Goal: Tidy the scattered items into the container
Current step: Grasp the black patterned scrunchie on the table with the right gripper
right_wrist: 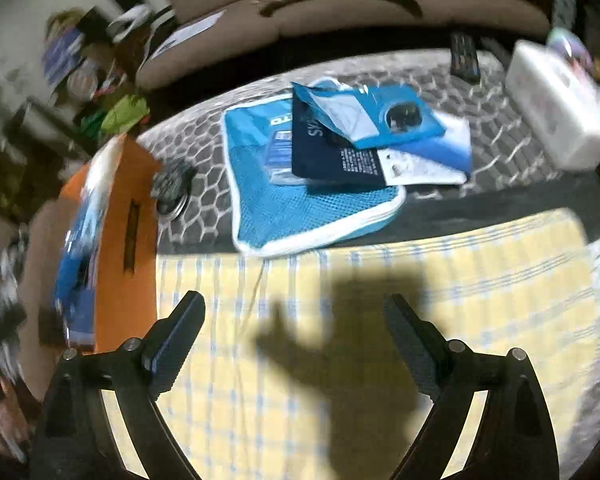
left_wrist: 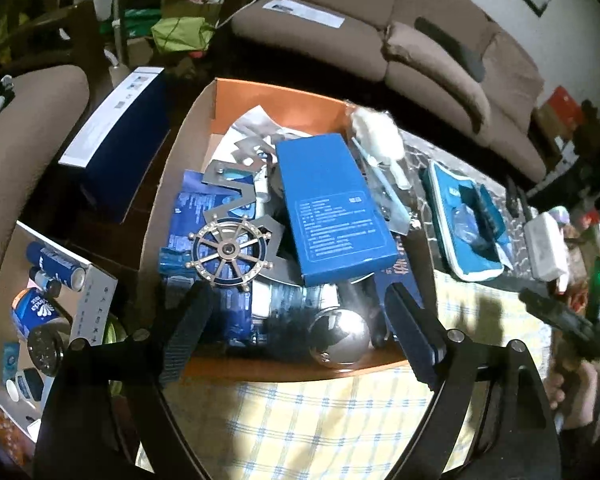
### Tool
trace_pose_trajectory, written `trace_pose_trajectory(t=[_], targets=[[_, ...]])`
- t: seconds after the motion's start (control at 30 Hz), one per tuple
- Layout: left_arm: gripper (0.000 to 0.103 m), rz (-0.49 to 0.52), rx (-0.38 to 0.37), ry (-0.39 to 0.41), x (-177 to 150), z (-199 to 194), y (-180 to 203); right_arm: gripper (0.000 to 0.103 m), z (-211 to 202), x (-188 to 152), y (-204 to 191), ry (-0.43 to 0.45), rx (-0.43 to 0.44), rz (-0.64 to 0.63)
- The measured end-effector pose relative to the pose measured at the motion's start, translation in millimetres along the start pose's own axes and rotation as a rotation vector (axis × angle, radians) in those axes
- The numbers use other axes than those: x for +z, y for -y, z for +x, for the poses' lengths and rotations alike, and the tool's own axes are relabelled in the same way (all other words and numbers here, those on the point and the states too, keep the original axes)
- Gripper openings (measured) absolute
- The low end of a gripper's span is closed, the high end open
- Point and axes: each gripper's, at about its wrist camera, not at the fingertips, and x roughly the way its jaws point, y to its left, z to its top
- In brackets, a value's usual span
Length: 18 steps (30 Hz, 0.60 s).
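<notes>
An orange cardboard box (left_wrist: pixel 280 92) holds a blue carton (left_wrist: pixel 332 208), a ship-wheel ornament (left_wrist: pixel 230 250), a silver ball (left_wrist: pixel 340 340), a zigzag metal piece and blue packets. My left gripper (left_wrist: pixel 296 294) hangs open over the box's near edge, with nothing between its fingers. My right gripper (right_wrist: pixel 294 302) is open and empty above the yellow checked cloth (right_wrist: pixel 340 360). Beyond it lies a blue mesh pouch (right_wrist: pixel 300 216) with a light blue packet (right_wrist: pixel 400 116) and a dark packet (right_wrist: pixel 332 160) on top. A round metal disc (right_wrist: pixel 172 192) lies beside the orange box (right_wrist: pixel 128 240).
A white box (right_wrist: pixel 556 120) and a black remote (right_wrist: pixel 464 58) lie at the table's far right. A brown sofa (left_wrist: pixel 420 40) stands behind the table. Left of the container are a long dark box (left_wrist: pixel 120 140) and an open carton (left_wrist: pixel 96 292) of cans.
</notes>
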Motion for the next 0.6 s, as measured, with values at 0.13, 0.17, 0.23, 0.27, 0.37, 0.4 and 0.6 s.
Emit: trace_pose_trajectory(t=[0.13,0.17,0.23,0.27,0.37,0.4,0.6], targets=[[0.086,-0.011,0.035,0.007,3,3,-6,0.090,25,18,-28,0.024,0.003,-0.048],[0.086,-0.016,0.042,0.006,4,4,-8,0.090,31,23,-42,0.024,0.028,-0.068],[0.086,-0.020,0.050,0.004,5,6,-9,0.087,44,38,-72,0.036,0.068,-0.129],[0.086,-0.019,0.054,0.002,5,7,-10,0.080,51,48,-86,0.048,0.050,-0.166],[0.086,-0.014,0.068,-0.001,4,8,-9,0.071,75,80,-115,0.045,0.041,-0.190],[0.086,-0.008,0.070,0.003,3,7,-8,0.071,88,91,-122,0.020,0.085,-0.174],[0.086,0.036,0.094,0.003,4,11,3,0.074,159,105,-139,-0.085,0.103,-0.108]])
